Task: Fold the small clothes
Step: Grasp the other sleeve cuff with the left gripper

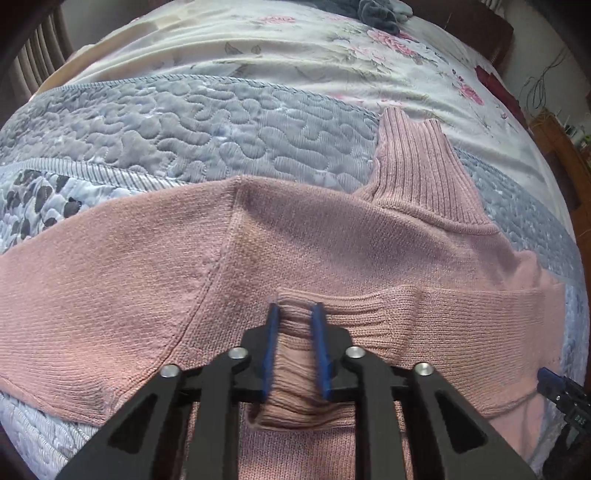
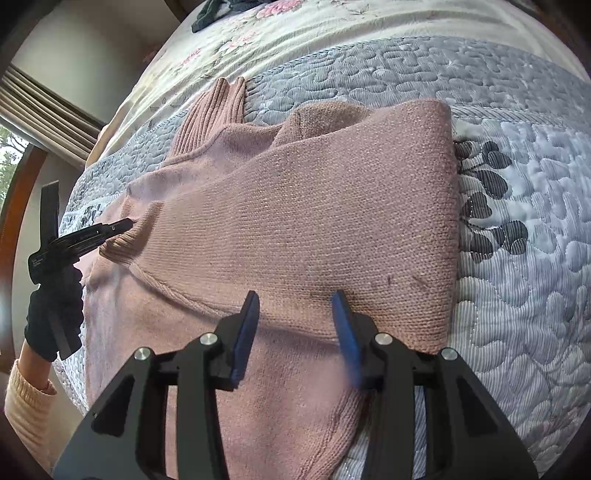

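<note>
A pink knit sweater (image 1: 155, 266) lies spread on the quilted blue-grey bedspread (image 1: 184, 122), its ribbed turtleneck collar (image 1: 417, 166) pointing away. My left gripper (image 1: 295, 310) is shut on the ribbed sleeve cuff (image 1: 295, 332), which is bunched between the blue pads and lies across the sweater's body. In the right wrist view the sweater (image 2: 314, 206) has one side folded over, with the collar (image 2: 214, 114) at the far left. My right gripper (image 2: 295, 299) hovers open just above the fold, holding nothing. The left gripper (image 2: 118, 226) shows there pinching the cuff (image 2: 122, 247), held by a dark-gloved hand (image 2: 55, 306).
A floral cream sheet (image 1: 295, 55) covers the far half of the bed, with a dark cloth heap (image 1: 380, 14) at its far end. Curtains (image 2: 48, 107) and a window stand to the left in the right wrist view. A wooden frame (image 1: 561, 147) and cables flank the bed.
</note>
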### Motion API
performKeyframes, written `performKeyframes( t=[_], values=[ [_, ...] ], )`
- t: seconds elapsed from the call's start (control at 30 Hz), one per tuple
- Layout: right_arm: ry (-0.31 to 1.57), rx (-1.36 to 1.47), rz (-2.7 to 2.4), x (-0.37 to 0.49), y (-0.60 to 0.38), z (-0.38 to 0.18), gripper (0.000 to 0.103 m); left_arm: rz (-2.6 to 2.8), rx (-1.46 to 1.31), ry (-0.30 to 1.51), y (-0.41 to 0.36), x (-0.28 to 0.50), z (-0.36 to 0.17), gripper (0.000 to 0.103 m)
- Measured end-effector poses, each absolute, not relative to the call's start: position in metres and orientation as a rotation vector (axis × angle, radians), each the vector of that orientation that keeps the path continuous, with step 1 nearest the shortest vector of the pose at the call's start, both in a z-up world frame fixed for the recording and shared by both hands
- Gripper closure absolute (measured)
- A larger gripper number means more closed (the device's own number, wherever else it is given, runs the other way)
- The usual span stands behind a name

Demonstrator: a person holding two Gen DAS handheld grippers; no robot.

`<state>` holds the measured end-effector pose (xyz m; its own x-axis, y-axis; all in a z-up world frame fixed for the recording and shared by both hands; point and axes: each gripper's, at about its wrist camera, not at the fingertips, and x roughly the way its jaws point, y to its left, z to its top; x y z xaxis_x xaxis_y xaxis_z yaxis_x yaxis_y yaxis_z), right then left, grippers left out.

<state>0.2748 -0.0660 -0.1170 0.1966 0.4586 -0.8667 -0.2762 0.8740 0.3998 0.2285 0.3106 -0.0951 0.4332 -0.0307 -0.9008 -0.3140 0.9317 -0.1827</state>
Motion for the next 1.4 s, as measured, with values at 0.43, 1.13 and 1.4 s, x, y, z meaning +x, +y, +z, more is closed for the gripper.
performKeyframes(
  t=[0.43, 1.13, 1.4],
  values=[
    [1.243, 0.159, 0.531, 0.271, -0.064, -0.103, 0.056, 0.222, -0.286, 0.936, 0.322, 0.197, -0.057, 0.091],
    [1.237, 0.052, 0.551, 0.245, -0.031, -0.098, 0.05, 0.135, -0.421, 1.006, 0.349, 0.135, -0.072, 0.065],
    [1.265, -0.064, 0.672, 0.203, 0.031, -0.099, 0.05, 0.499, -0.494, 0.929, 0.492, 0.016, -0.064, 0.065]
  ],
)
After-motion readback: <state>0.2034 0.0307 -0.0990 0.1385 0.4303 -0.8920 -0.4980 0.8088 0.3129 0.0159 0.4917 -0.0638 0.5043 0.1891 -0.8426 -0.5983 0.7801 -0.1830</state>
